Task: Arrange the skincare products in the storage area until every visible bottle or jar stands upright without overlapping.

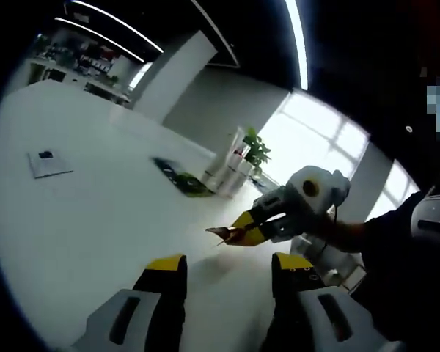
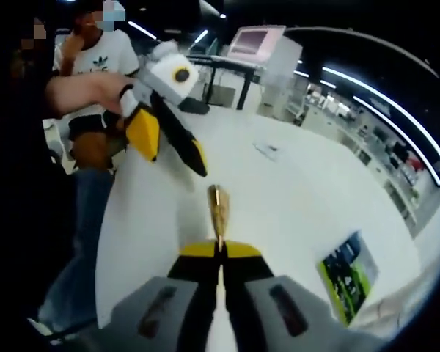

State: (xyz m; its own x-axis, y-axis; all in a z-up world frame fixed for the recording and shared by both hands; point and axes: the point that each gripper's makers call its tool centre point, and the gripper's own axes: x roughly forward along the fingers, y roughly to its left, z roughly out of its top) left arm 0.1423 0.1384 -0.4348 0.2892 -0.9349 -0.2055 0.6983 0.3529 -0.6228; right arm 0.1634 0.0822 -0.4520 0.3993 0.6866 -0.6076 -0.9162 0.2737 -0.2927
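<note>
Right hand-held gripper (image 2: 220,253), jaws clenched on a slim gold tube (image 2: 217,213) projecting toward 12 o'clock above the white table (image 2: 308,198). Left hand-held gripper (image 1: 227,273), at 10 o'clock in the right gripper view, released and empty. The tube appears light, rigid, slippery; grasp mid-body.

You can read no words or numbers here. One mark is recognisable: a trefoil brand logo on the white T-shirt (image 2: 103,55) of the person standing behind the table in the right gripper view; any lettering under it is too blurred to read.
</note>
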